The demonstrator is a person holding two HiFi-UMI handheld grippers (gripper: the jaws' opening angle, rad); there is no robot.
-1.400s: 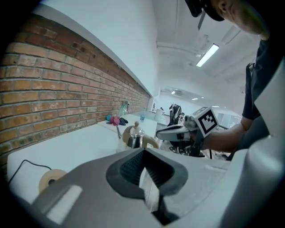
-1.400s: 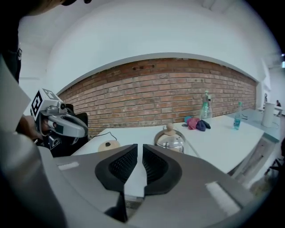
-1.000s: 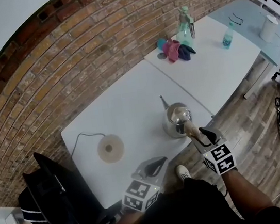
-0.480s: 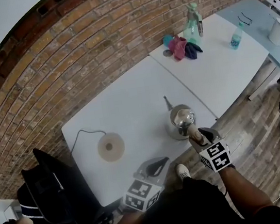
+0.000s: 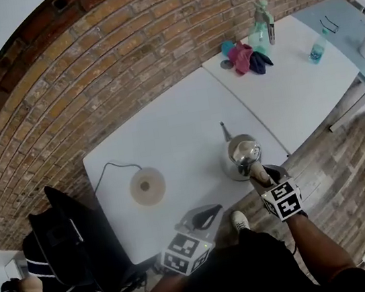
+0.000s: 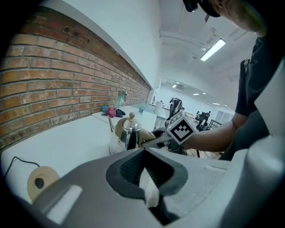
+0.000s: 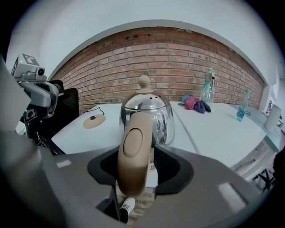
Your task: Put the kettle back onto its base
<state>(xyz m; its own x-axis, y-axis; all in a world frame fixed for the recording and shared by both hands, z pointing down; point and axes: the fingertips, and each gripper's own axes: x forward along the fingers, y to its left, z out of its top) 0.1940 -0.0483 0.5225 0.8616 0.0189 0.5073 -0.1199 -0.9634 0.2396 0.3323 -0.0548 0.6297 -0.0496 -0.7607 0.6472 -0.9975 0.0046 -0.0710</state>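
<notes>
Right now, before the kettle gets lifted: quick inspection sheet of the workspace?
Surface: white table, butted against a second table.
Job's things: kettle upright near the front edge; base to its left, apart from it, nothing on it.
Clutter: cloths, spray bottle and small bottle on the second table.
Grippers: right tool around the kettle's handle, jaws have just been closing, pads not pressing yet; left tool jaws apart, nothing between them.
Cables: cable loops from the base toward the wall.
Surroundings: brick wall, wooden floor, seated person.
</notes>
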